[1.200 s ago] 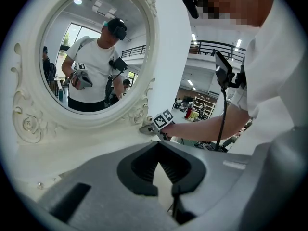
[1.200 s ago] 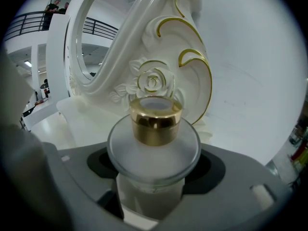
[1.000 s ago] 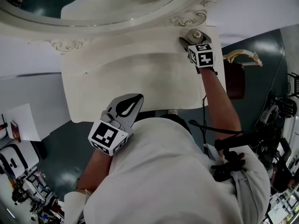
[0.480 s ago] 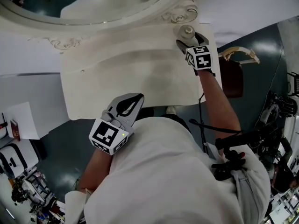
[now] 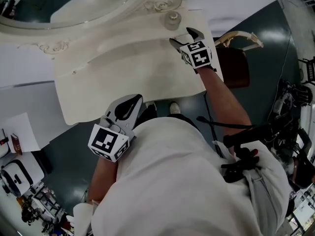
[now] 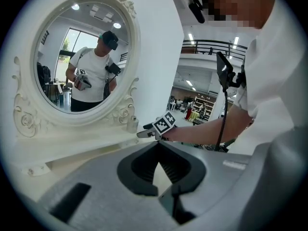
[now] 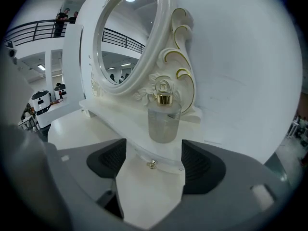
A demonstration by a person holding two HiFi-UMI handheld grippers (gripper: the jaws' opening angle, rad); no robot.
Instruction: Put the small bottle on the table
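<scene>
Head view showed the small bottle [image 5: 172, 19] standing upright at the upper centre of the frame. It stood on the raised back ledge of the white desk [image 5: 123, 73], just beside the carved foot of the mirror [image 5: 74, 4]. The right gripper [image 5: 183, 35] lay just below and right of it, near but not touching.

Right gripper view confirmed this. The bottle, with its gold cap [image 7: 164, 99], stood at frame centre beyond the fingertips. The fingers [image 7: 199, 162] were spread wide, had just been closing slightly, and held nothing. Only the desk top and a small drawer knob [image 7: 152, 164] showed through the gap between them.

The left gripper [image 5: 133, 100] sat at the lower left of the head view, close to the person's body and well apart from the bottle. Its fingers were together on nothing.

Assessment: the bottle stood free on the desk, so the placing itself appeared done. The step in hand was judged to be clearing the right gripper from it.

Recommendations:
- Draw the gripper straight back along the line of its fingers, with no sideways sweep.
- Keep the fingers wide until both tips are well clear, since a pad closing early could clip the bottle.
- Hold the gripper level with the ledge while near it. The bottle looked narrow and stood close to the ledge's front edge, so a nudge could tip it off.
</scene>
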